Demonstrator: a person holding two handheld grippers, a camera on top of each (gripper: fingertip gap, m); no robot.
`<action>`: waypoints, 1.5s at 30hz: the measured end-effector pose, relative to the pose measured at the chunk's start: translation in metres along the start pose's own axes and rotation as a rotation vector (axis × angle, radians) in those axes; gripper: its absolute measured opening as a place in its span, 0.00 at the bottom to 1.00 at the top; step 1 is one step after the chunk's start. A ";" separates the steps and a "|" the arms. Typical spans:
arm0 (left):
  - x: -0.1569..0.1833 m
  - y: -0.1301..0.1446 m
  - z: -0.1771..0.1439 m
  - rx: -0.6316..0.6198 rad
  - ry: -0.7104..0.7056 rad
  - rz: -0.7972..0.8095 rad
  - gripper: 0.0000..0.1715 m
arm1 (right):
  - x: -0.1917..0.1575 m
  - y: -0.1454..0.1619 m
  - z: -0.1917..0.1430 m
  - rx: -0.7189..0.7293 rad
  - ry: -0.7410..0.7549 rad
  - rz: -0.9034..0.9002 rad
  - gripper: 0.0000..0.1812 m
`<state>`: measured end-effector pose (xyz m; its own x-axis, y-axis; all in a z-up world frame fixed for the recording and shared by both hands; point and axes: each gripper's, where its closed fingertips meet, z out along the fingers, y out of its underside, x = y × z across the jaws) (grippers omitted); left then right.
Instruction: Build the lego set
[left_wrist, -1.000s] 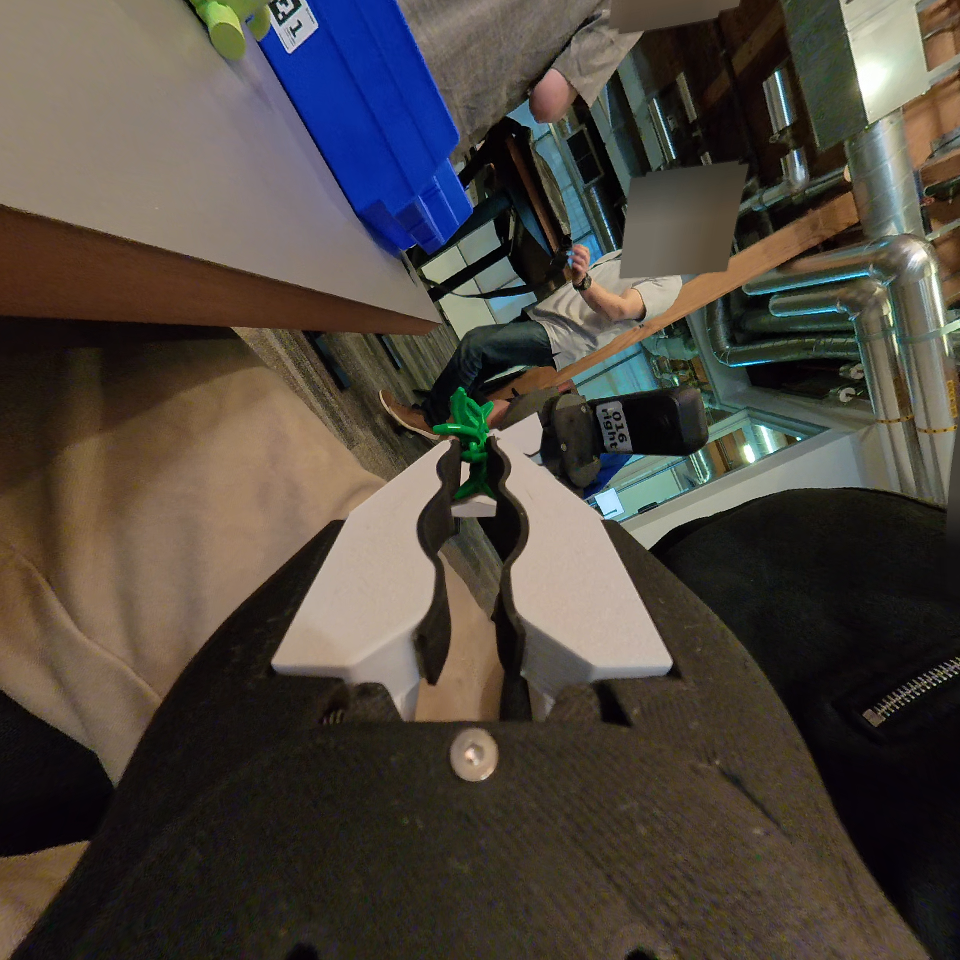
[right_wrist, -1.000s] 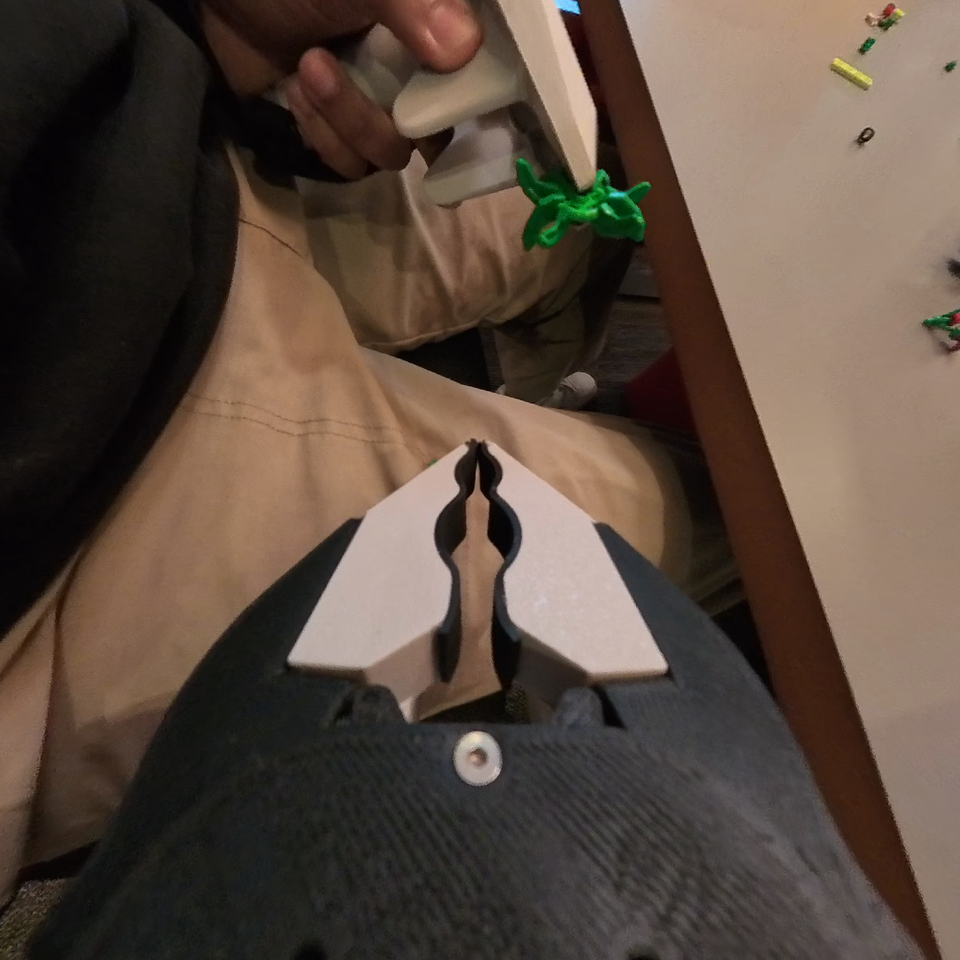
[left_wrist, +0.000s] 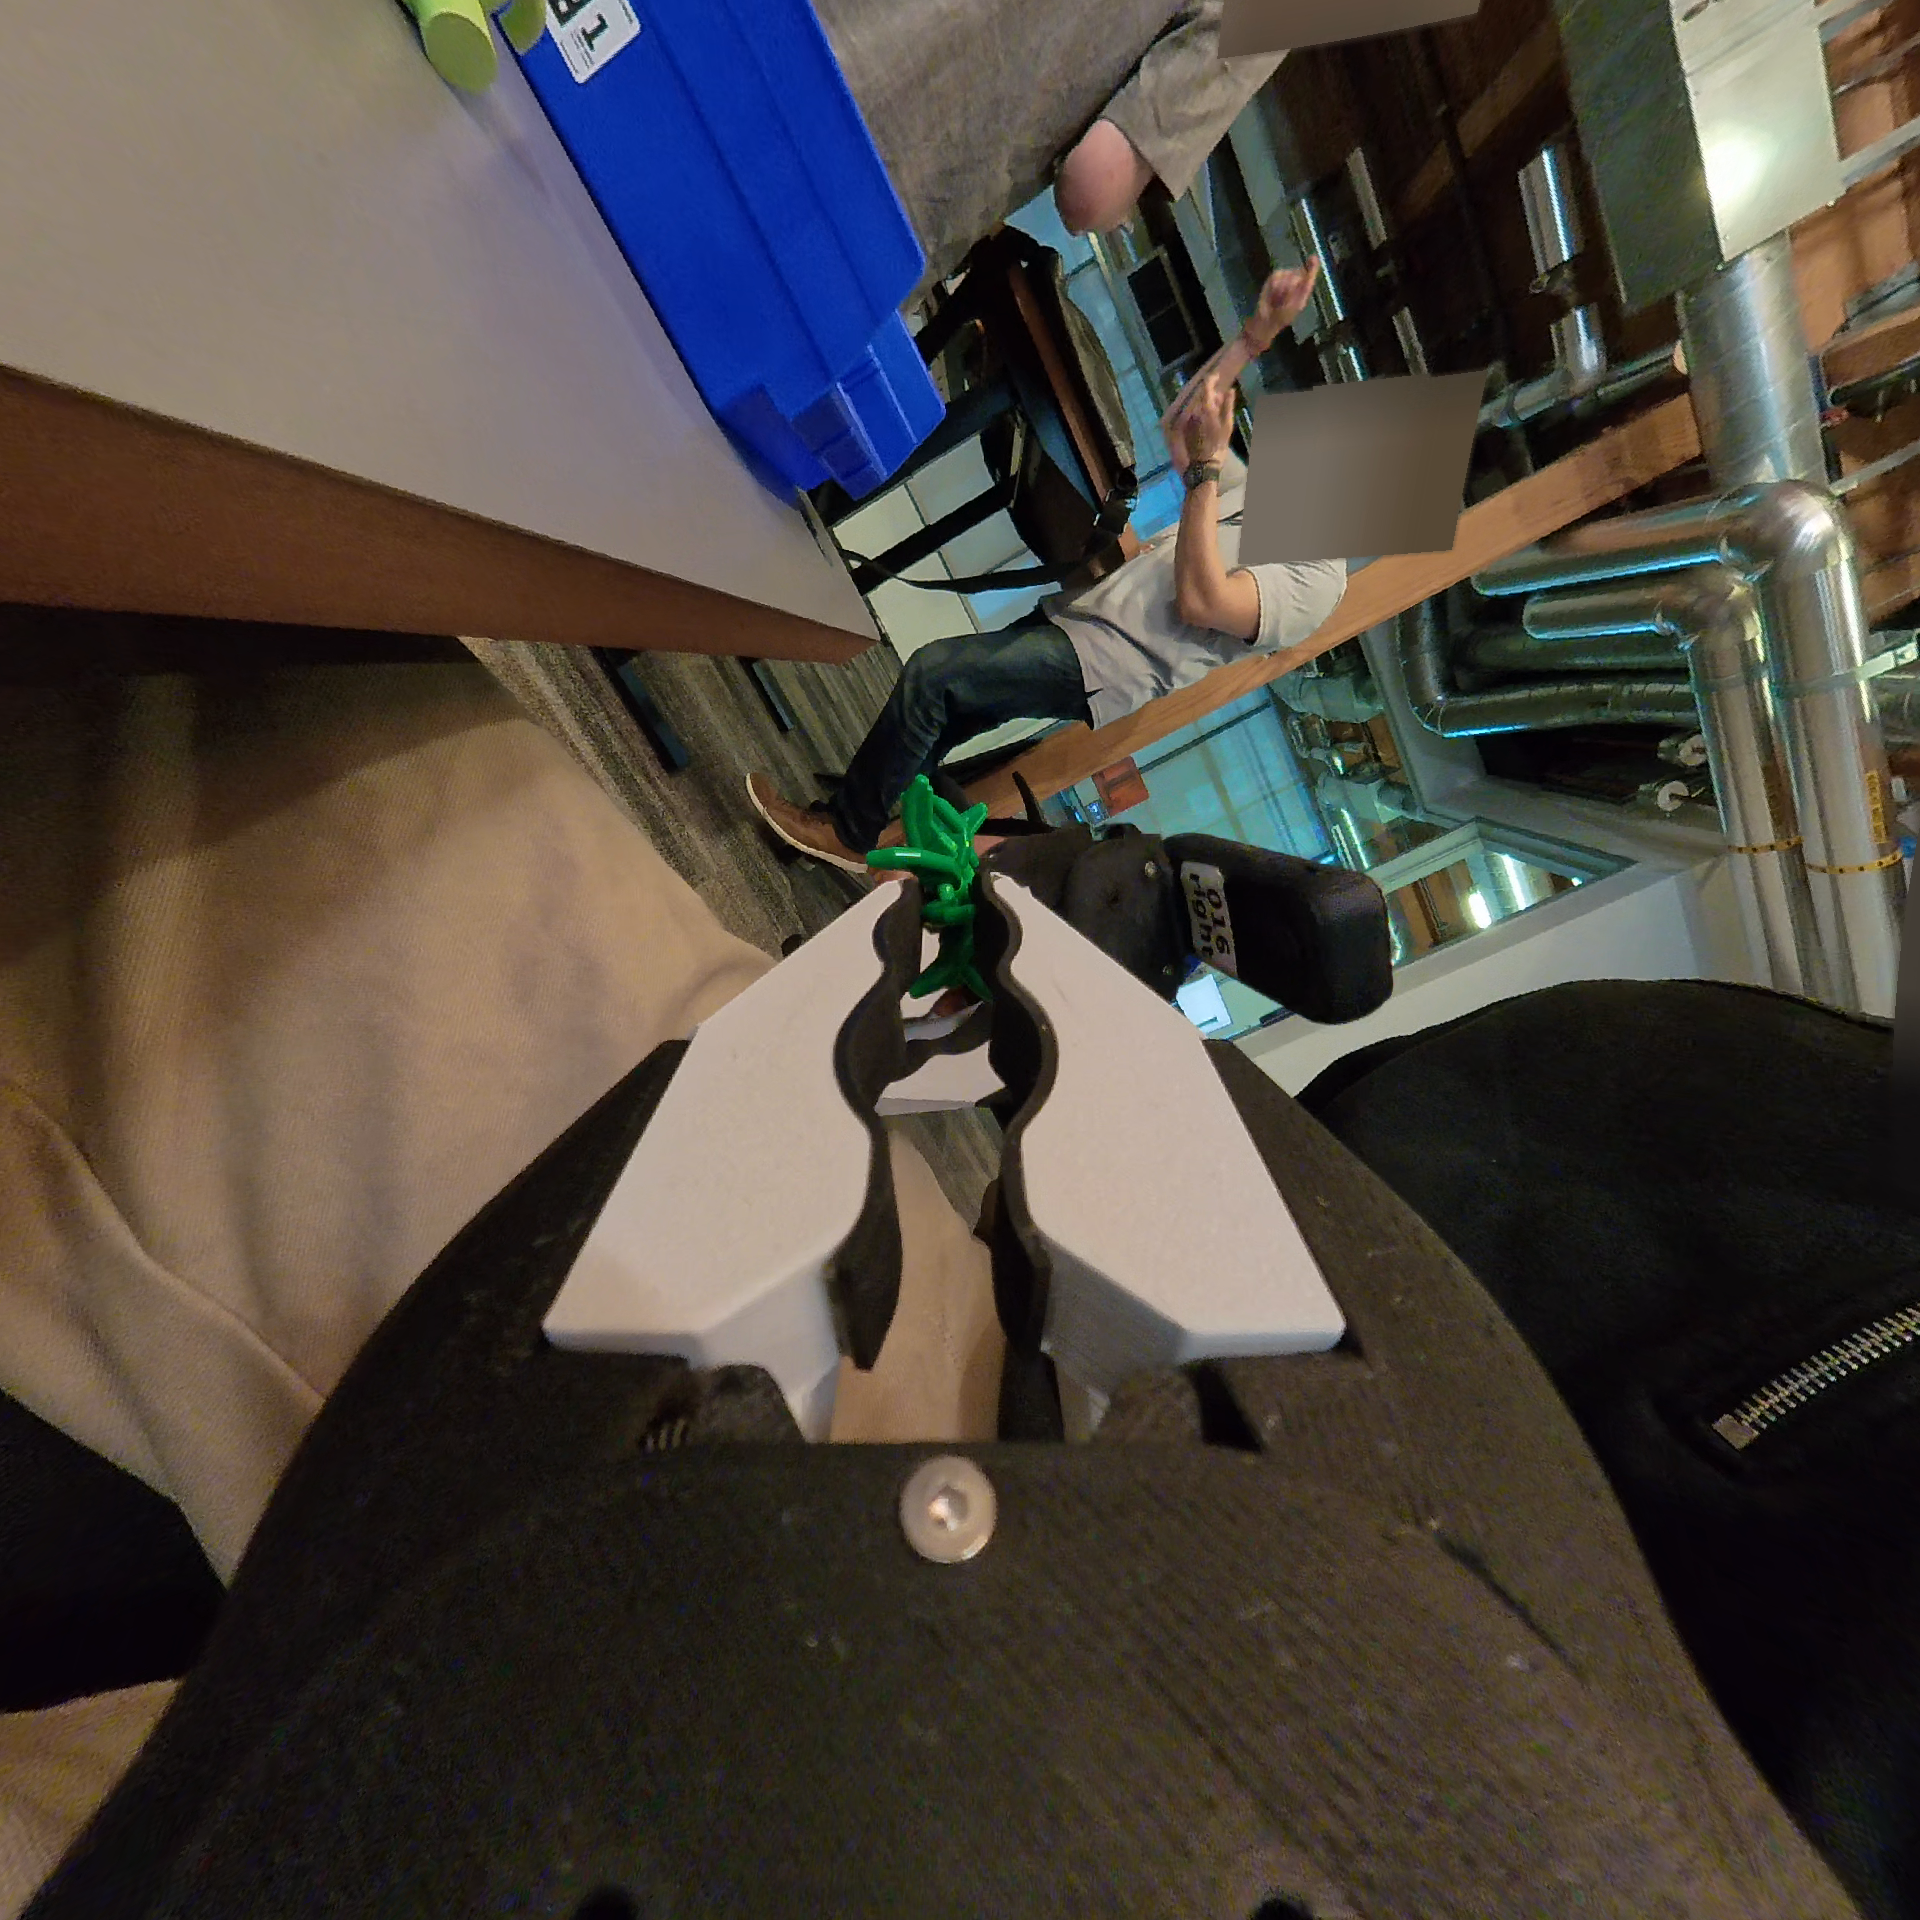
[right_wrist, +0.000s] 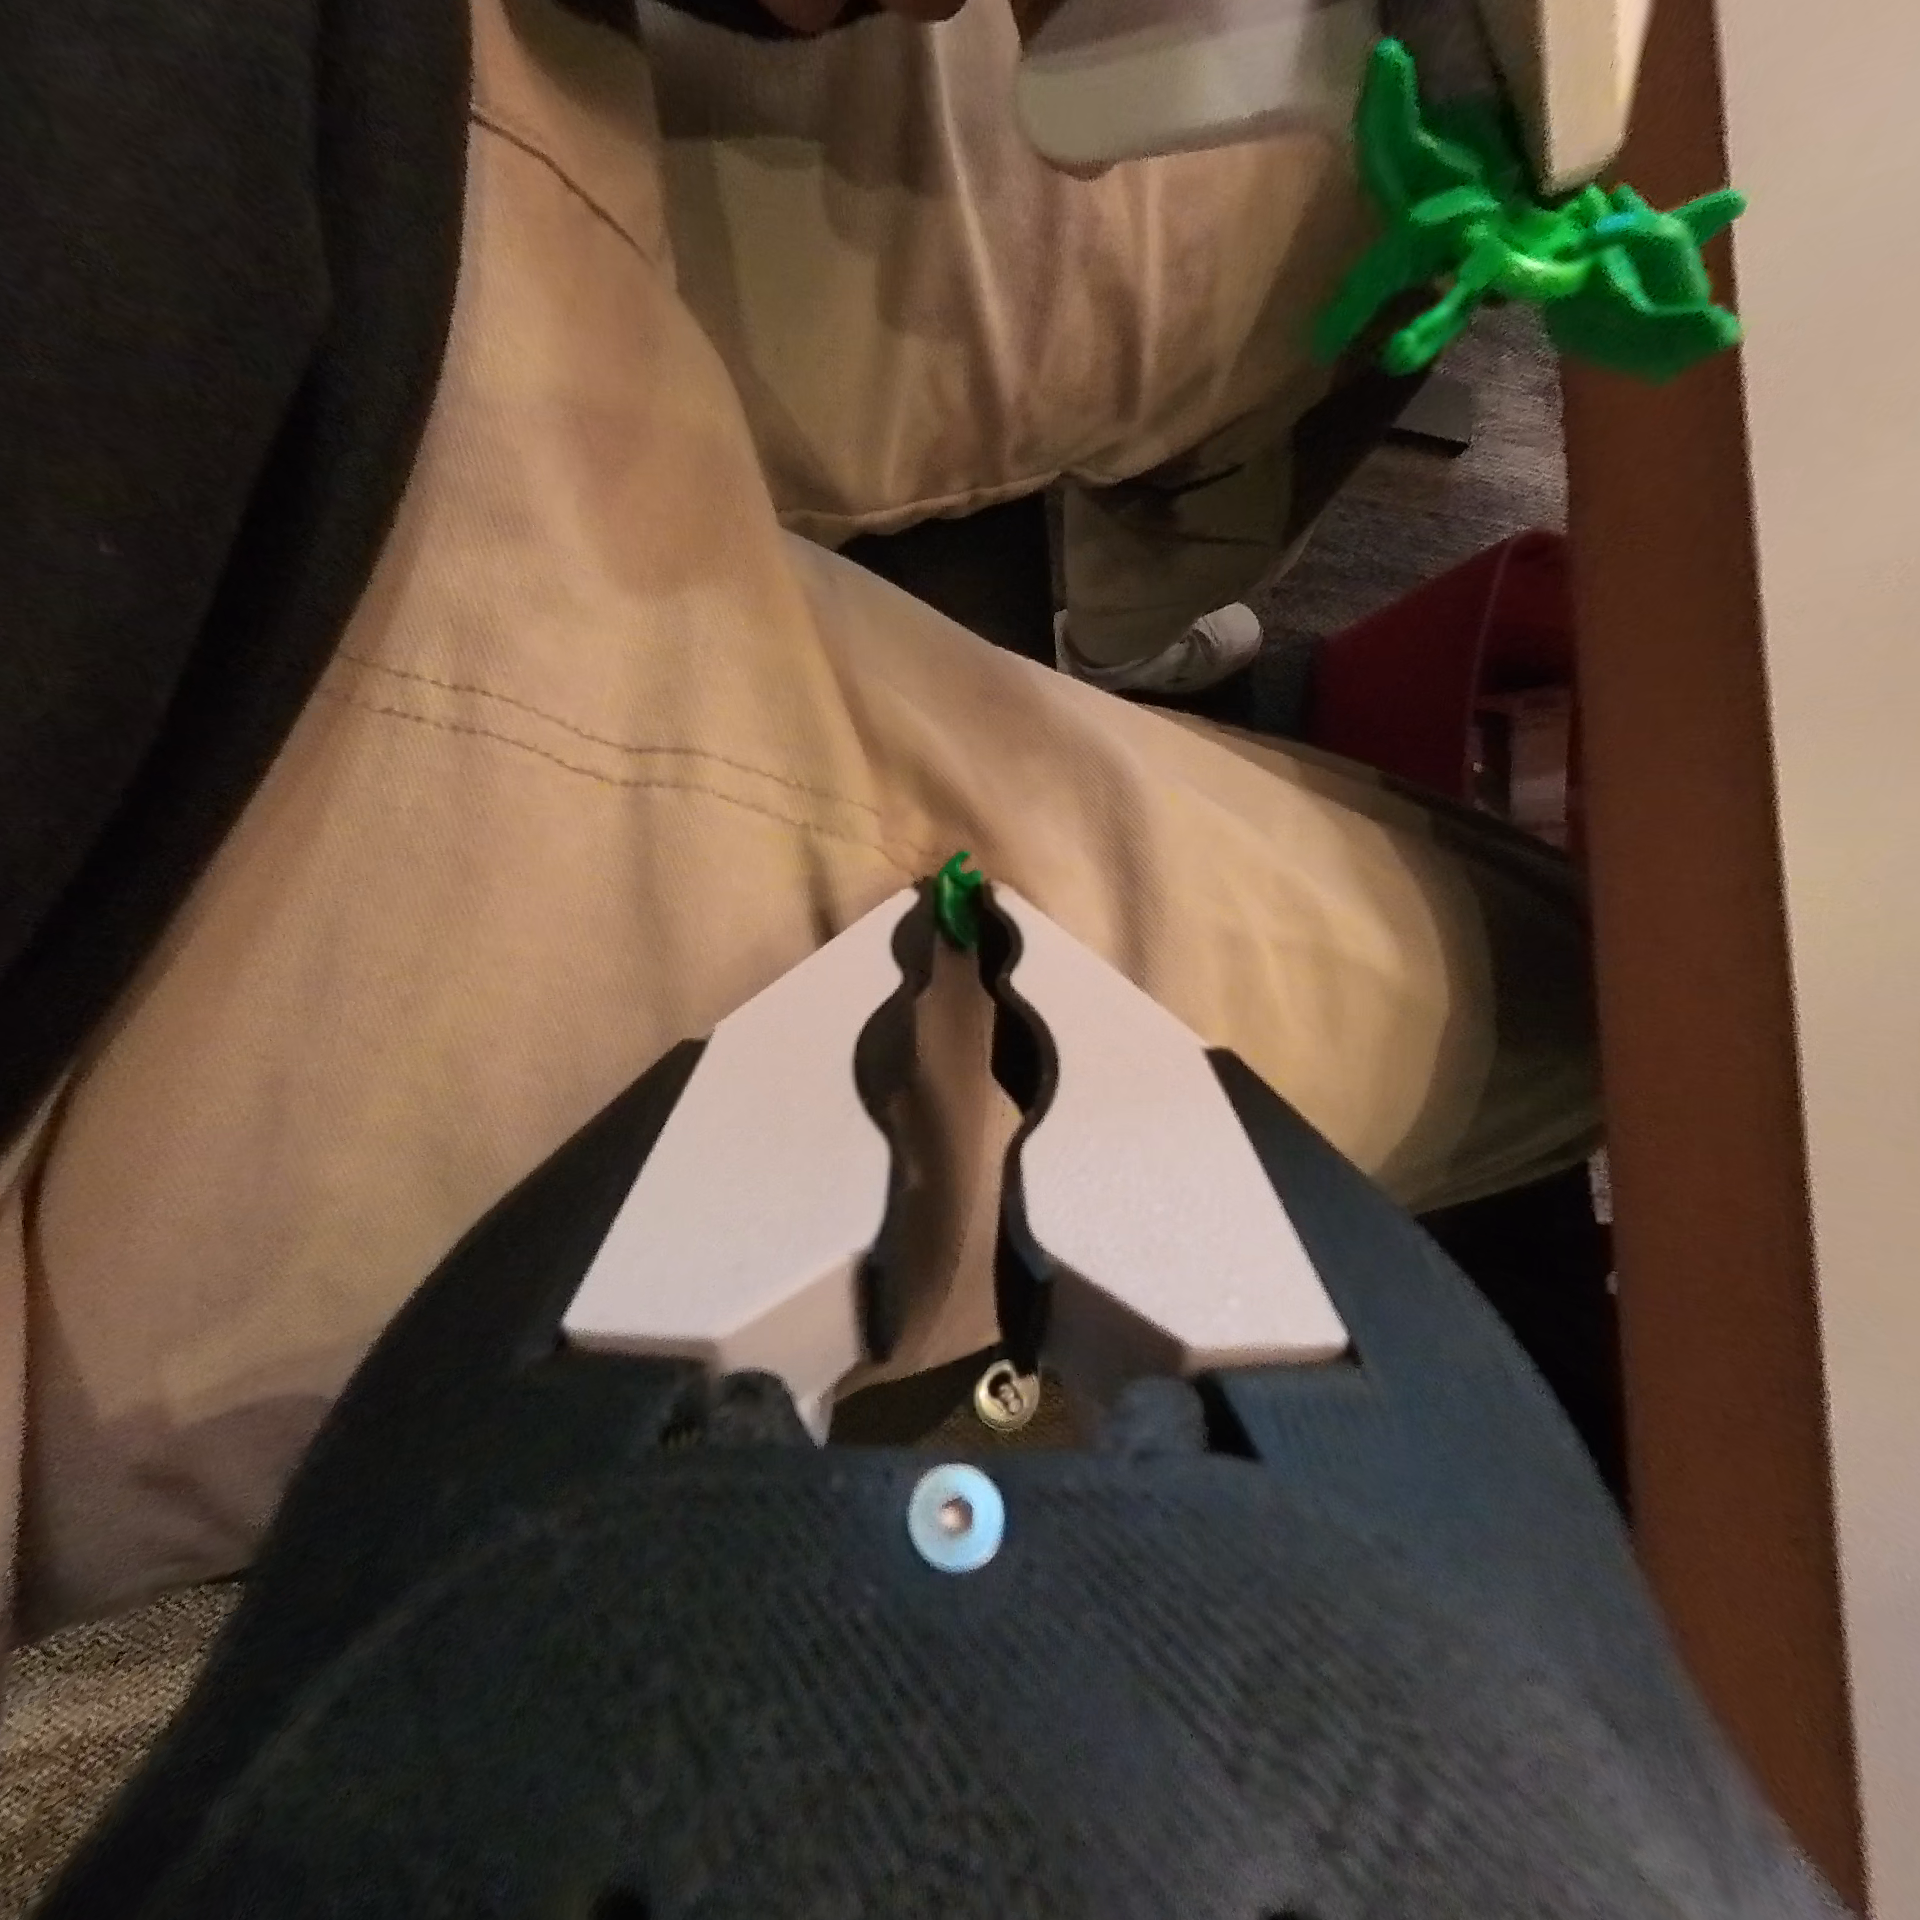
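Because both pieces are held low over the lap, below the counter (left_wrist: 312, 343) edge, the joining step is judged to be done in the air, and care is called for. The left gripper (left_wrist: 948, 894) is clenched on a green plant cluster (left_wrist: 940, 862), which is pinched at the very tips with its leaves sticking out past them. The right gripper (right_wrist: 954, 902) is closed on a small green sprig (right_wrist: 954, 896), of which only a little curl is seen above the tips. In the right wrist view the plant cluster is seen up at the right, well apart from the sprig, so the two should be brought together slowly and lined up before any push is made. Pressure is best kept steady on both, since a piece this small could be flicked out and lost on the trousers (right_wrist: 520, 831) or the carpet below. The counter is pale on top with a brown wooden edge; a blue bin (left_wrist: 727, 208) is set on it farther along, and something lime green (left_wrist: 457, 42) lies beside that. Beyond, a seated person (left_wrist: 1091, 665) is seen in a workshop-like room with silver pipes (left_wrist: 1766, 582) and wooden beams.
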<state>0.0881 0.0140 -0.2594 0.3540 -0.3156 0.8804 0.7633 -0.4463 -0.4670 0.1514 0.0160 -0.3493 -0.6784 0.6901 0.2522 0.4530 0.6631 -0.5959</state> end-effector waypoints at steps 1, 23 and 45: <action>0.000 0.000 0.000 0.000 0.000 -0.001 0.04 | -0.001 0.000 0.001 -0.003 -0.001 -0.006 0.03; 0.030 0.032 0.012 -0.201 0.174 0.111 0.04 | 0.018 -0.080 -0.071 0.768 -0.748 0.970 0.02; 0.047 0.048 0.016 -0.280 0.291 0.035 0.04 | 0.002 -0.087 -0.079 0.805 -1.033 1.074 0.02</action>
<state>0.1497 -0.0091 -0.2392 0.1789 -0.5409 0.8219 0.5623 -0.6293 -0.5365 0.1564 -0.0173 -0.2370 -0.4972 0.0185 -0.8674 0.7593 -0.4744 -0.4454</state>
